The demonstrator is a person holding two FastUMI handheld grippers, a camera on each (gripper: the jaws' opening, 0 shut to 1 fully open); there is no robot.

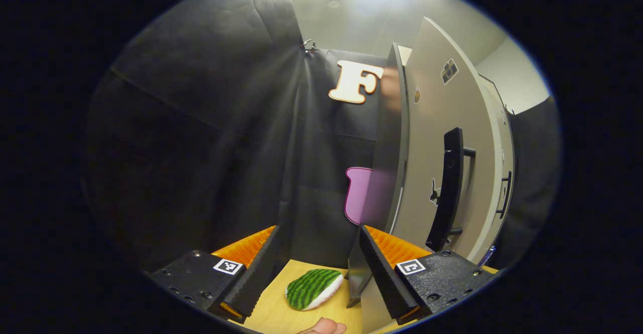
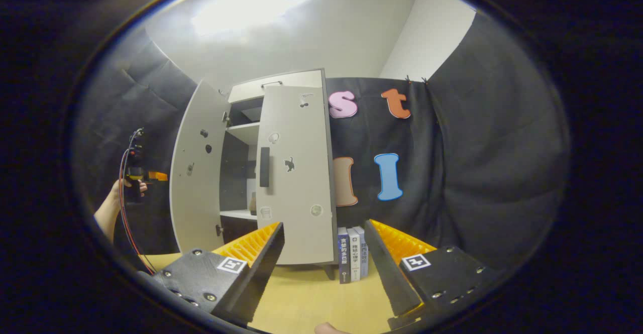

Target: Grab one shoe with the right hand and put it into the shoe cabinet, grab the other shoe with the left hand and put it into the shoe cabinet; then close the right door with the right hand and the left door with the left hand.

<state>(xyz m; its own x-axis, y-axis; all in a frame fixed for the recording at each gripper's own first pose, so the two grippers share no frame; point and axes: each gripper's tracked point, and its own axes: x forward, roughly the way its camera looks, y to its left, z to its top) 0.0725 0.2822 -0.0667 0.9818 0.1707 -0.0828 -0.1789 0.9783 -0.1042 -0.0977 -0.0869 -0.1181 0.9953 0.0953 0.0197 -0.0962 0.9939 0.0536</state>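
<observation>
The grey shoe cabinet (image 2: pixel 281 88) stands on the wooden table. Its left door (image 2: pixel 196 173) is swung wide open; its right door (image 2: pixel 296 173), with a black handle (image 2: pixel 264 167), stands partly shut. A small pale shape (image 2: pixel 252 204) rests on the lower shelf, too small to identify. My right gripper (image 2: pixel 324 223) is open and holds nothing, some way in front of the right door. My left gripper (image 1: pixel 319 231) is open too, close to the left door (image 1: pixel 432 138), whose near edge (image 1: pixel 384 173) rises beside its right finger. A hand holds the left gripper (image 2: pixel 150 176) beyond that door.
A green striped, melon-like cushion (image 1: pixel 314 289) lies on the table (image 1: pixel 274 314) between my left fingers. Several books (image 2: pixel 354 253) stand upright at the cabinet's right foot. Black cloth walls close in the booth. A red cable (image 2: pixel 128 233) hangs from the left hand.
</observation>
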